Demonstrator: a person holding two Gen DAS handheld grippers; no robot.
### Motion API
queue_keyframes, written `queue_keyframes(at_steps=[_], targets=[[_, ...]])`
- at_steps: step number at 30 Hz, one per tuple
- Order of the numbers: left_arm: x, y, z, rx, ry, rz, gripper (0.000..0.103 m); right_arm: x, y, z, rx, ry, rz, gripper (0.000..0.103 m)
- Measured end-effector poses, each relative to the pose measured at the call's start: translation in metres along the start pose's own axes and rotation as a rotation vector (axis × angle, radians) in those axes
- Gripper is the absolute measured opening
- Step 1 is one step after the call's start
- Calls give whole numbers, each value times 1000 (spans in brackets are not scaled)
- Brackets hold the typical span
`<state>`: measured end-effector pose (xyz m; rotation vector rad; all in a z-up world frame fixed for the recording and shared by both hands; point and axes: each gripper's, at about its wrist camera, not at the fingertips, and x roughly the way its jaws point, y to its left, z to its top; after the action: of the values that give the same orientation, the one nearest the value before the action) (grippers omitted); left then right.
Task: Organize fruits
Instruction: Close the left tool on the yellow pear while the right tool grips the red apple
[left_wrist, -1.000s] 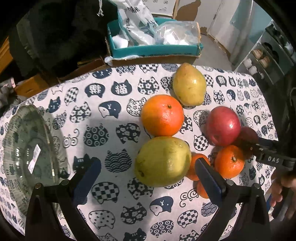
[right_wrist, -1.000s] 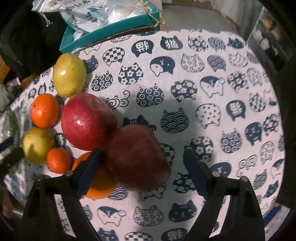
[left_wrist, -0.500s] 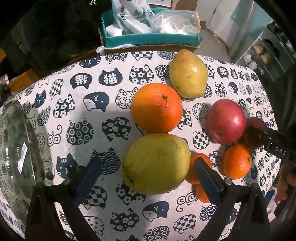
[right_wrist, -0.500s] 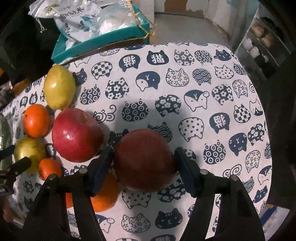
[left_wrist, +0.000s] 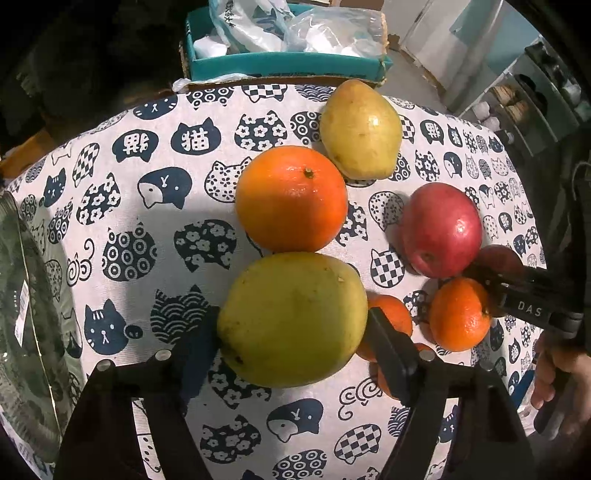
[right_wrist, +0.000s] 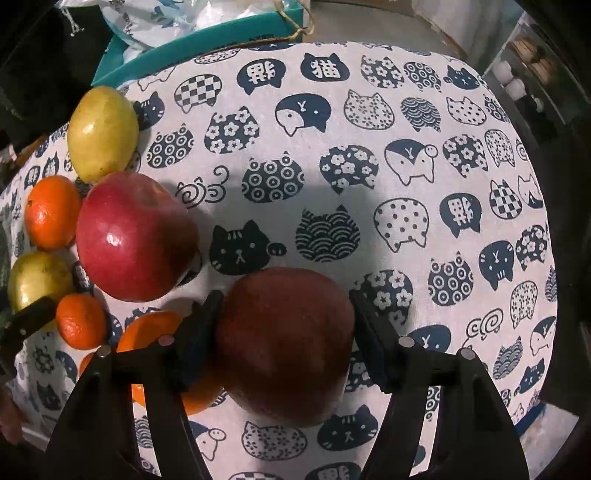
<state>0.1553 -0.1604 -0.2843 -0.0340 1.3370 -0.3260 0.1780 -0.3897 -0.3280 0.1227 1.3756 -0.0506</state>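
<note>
Fruits lay clustered on the round table (left_wrist: 155, 122) under its white cloth printed with navy cat faces, and I took them in from biggest down. At the table's far edge stood a teal cardboard box (left_wrist: 284, 66) stuffed with clear plastic bags, and a clear glass bowl (left_wrist: 26, 325) sat at the left rim of my left view.

My left gripper (left_wrist: 291, 332) was closing its black jaws around the large yellow-green pear (left_wrist: 291, 317), both pads already against its sides as far as I could see, the fruit resting on the cloth. Touching that pear on its far side was the big round orange (left_wrist: 291, 199), and beyond it, just beside it, lay a smaller yellow pear (left_wrist: 360, 129).

My right gripper (right_wrist: 284, 339) was closing too, its pads pressed on the flanks of a dark red apple (right_wrist: 284, 343) that filled the gap between them. Left of it in that view sat a brighter red apple (right_wrist: 135, 236), apart from the dark one. A small tangerine (left_wrist: 460, 314) rested near the right gripper's arm, with another tangerine (left_wrist: 391, 314) half hidden behind my left gripper's right finger. A hand (left_wrist: 561, 384) held the right gripper's handle at the edge of the left view
</note>
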Motion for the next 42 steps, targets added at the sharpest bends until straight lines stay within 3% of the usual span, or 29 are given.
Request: queue_keyframes(at_steps=[10, 25, 27, 32, 38, 42], targets=[[-2, 2, -4, 1, -8, 10, 78, -13, -27, -20, 66, -3, 57, 75], [-11, 2, -14, 25, -34, 36, 77, -13, -37, -22, 130, 8, 123, 74], [-12, 3, -15, 22, -33, 37, 77, -14, -38, -23, 133, 6, 134, 70], [-18, 3, -19, 21, -46, 40, 77, -24, -33, -30, 72, -35, 52, 69], [-35, -1, -21, 30, -94, 57, 77, -55, -16, -39, -21, -147, -20, 69], [-50, -4, -22, 39, -133, 71, 77, -75, -5, -43, -52, -200, -37, 69]])
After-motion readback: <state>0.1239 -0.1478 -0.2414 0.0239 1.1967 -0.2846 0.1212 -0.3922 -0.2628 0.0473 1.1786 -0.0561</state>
